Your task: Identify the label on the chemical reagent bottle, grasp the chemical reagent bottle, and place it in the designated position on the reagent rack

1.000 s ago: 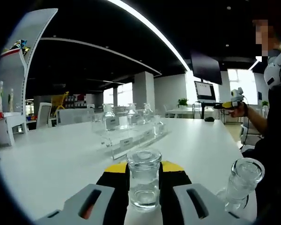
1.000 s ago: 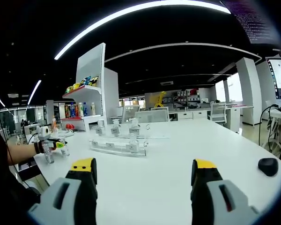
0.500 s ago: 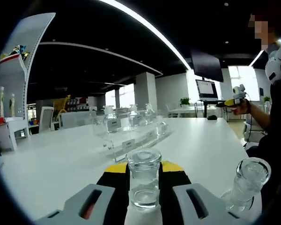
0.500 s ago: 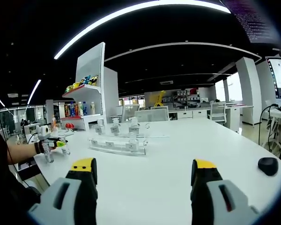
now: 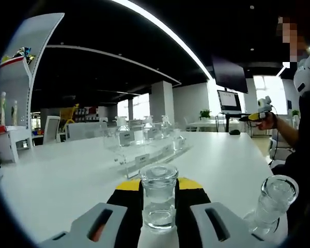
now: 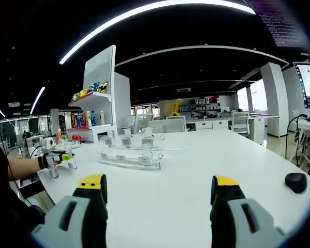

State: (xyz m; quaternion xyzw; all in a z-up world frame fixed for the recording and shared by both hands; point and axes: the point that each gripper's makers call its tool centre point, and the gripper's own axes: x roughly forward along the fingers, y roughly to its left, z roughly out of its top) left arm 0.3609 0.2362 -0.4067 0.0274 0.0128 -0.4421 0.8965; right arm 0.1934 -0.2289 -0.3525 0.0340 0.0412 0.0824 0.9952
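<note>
A clear glass reagent bottle (image 5: 158, 202) with a wide stopper stands between the yellow-tipped jaws of my left gripper (image 5: 158, 185), which is shut on it just above the white table (image 5: 62, 181). A second clear bottle (image 5: 271, 202) stands to its right. Farther out, the transparent reagent rack (image 5: 144, 155) carries several labelled bottles. In the right gripper view my right gripper (image 6: 158, 192) is open, jaws wide apart over the table with nothing between them. The rack (image 6: 128, 159) lies ahead to the left, and the left gripper (image 6: 56, 156) with its bottle is at the far left.
A black puck-like object (image 6: 295, 183) lies on the table at the right. A white shelf unit (image 6: 99, 98) with coloured items stands behind the rack. Chairs, desks and a monitor (image 5: 229, 101) fill the background. A person's sleeve (image 6: 5, 181) edges the left side.
Both views have drifted only slightly. The left gripper still has the bottle and the right jaws stay apart.
</note>
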